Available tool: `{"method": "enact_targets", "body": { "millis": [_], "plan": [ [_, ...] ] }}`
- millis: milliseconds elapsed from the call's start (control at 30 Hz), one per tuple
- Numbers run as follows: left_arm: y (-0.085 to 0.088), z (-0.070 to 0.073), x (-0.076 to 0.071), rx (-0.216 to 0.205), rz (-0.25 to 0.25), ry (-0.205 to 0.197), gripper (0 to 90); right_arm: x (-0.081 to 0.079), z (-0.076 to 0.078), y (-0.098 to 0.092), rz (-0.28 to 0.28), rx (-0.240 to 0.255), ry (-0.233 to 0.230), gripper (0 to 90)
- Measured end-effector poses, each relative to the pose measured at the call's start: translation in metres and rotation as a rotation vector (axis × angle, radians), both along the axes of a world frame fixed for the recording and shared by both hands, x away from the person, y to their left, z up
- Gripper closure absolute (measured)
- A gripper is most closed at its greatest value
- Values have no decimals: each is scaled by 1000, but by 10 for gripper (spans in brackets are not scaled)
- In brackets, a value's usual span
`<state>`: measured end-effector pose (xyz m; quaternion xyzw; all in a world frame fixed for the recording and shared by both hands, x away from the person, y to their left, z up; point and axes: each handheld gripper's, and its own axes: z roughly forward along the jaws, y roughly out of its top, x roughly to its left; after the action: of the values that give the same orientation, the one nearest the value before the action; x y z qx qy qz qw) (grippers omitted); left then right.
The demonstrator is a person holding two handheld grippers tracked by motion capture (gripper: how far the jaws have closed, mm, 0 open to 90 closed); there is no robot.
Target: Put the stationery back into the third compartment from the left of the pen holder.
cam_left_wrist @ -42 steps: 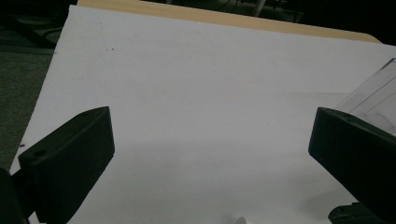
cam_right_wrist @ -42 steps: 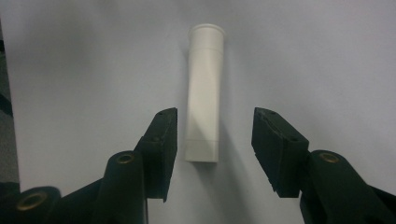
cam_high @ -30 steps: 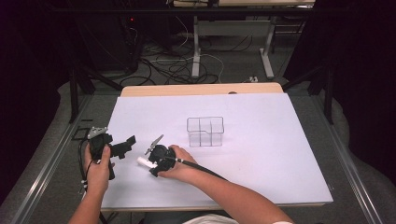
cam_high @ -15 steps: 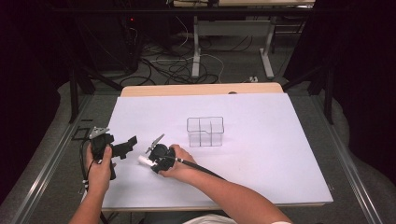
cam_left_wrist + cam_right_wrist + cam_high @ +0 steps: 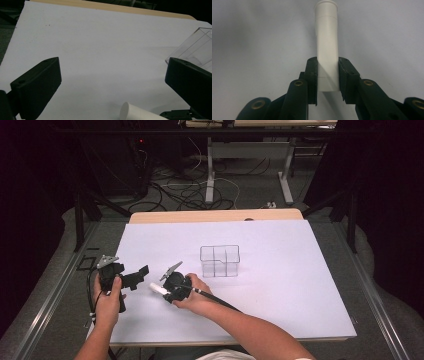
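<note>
A white tube (image 5: 158, 288) lies across the white sheet at the front left, and my right gripper (image 5: 164, 291) is shut on it. In the right gripper view both pads press its near end, and the tube (image 5: 327, 37) sticks out ahead of the right gripper (image 5: 327, 72). To the tube's left my left gripper (image 5: 140, 274) is held open, pointing right toward it. In the left gripper view the left gripper (image 5: 112, 67) has nothing between its wide jaws, and the tube's open end (image 5: 132, 112) lies just below them.
A clear plastic box (image 5: 220, 261) with inner dividers stands on the sheet (image 5: 300, 285) behind the right hand; its corner (image 5: 197, 47) is at the right of the left gripper view. The wooden table edge (image 5: 215, 216) runs along the back. Cables lie on the floor beyond.
</note>
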<state>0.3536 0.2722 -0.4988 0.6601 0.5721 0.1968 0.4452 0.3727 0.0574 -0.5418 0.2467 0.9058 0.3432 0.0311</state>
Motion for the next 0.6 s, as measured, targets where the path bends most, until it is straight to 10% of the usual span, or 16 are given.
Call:
{"method": "enact_targets", "body": {
  "millis": [600],
  "plan": [
    [-10, 10, -3, -122, -47, -31, 4, -1, 26, -43, -84, 136, -90, 712]
  ]
}}
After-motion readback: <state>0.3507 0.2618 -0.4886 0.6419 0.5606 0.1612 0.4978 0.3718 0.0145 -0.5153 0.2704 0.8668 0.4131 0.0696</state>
